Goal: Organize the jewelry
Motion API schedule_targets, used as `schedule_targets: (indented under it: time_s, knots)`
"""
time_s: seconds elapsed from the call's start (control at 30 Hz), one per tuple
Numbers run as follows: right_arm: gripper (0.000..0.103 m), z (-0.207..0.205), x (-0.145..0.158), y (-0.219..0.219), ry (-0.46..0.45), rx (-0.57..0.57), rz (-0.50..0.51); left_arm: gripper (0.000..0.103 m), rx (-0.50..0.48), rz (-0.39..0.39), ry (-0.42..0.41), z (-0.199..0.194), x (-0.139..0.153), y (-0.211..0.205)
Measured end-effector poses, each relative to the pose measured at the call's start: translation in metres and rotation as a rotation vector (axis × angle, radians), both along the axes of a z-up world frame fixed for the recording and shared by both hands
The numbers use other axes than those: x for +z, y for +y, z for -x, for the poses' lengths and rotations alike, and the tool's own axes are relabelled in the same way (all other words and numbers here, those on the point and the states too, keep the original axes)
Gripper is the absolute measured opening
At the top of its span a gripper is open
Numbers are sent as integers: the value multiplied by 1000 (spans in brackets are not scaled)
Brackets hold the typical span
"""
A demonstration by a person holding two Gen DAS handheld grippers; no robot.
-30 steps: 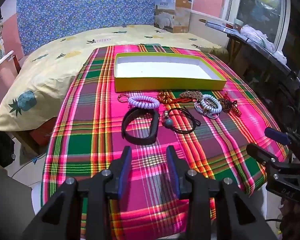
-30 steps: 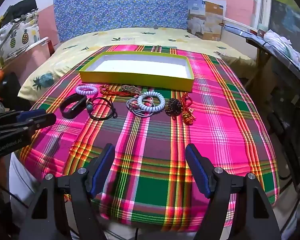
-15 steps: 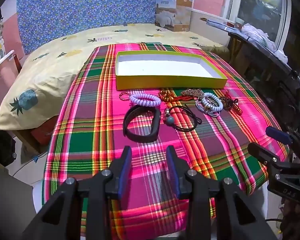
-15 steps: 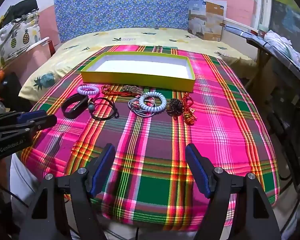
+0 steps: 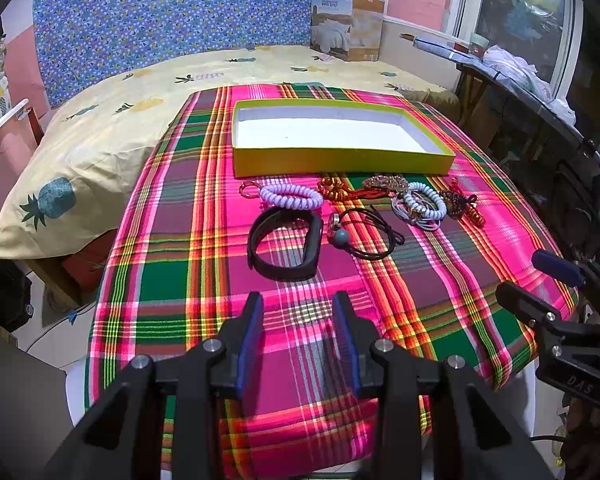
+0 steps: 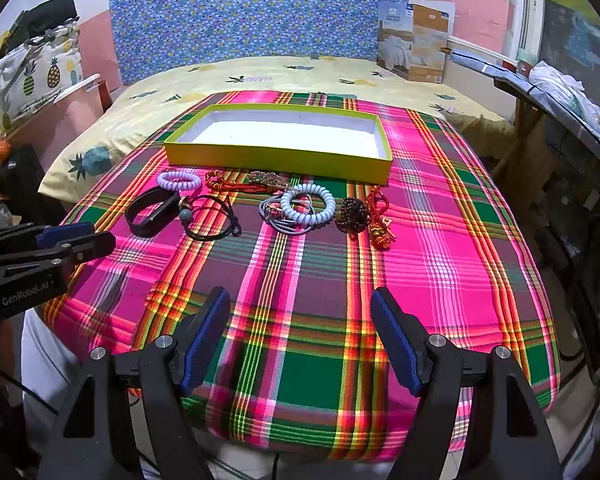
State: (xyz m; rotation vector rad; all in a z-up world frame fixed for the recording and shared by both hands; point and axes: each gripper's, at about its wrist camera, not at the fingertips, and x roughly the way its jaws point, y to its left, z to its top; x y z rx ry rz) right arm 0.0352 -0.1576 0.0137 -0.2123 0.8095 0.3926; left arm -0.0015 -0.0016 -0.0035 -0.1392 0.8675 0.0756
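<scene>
**Jewelry lined up before an empty yellow box**

The jewelry lies in a row on the plaid tablecloth [image 6: 300,280] just near of the shallow yellow box [image 6: 278,160]: a lilac coil bracelet [image 6: 179,180], a black band [image 6: 150,212], a black cord necklace [image 6: 212,220], red tassel pieces [image 6: 236,186], a pale-blue coil bracelet [image 6: 308,208], a dark bead bracelet [image 6: 353,212]. The left gripper [image 5: 298,334] hovers near the band, jaws apart and holding nothing. The right gripper [image 6: 300,340] has wide, empty jaws. A pineapple-print bed [image 6: 260,76] lies beyond.
</scene>
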Motion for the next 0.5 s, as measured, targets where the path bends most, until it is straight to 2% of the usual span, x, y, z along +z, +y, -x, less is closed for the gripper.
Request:
schedule_targets:
  time_s: [0.5]
  knots:
    - [73,1,0,0,5,1,-1,37,-4,-2,11,1,-2,-2]
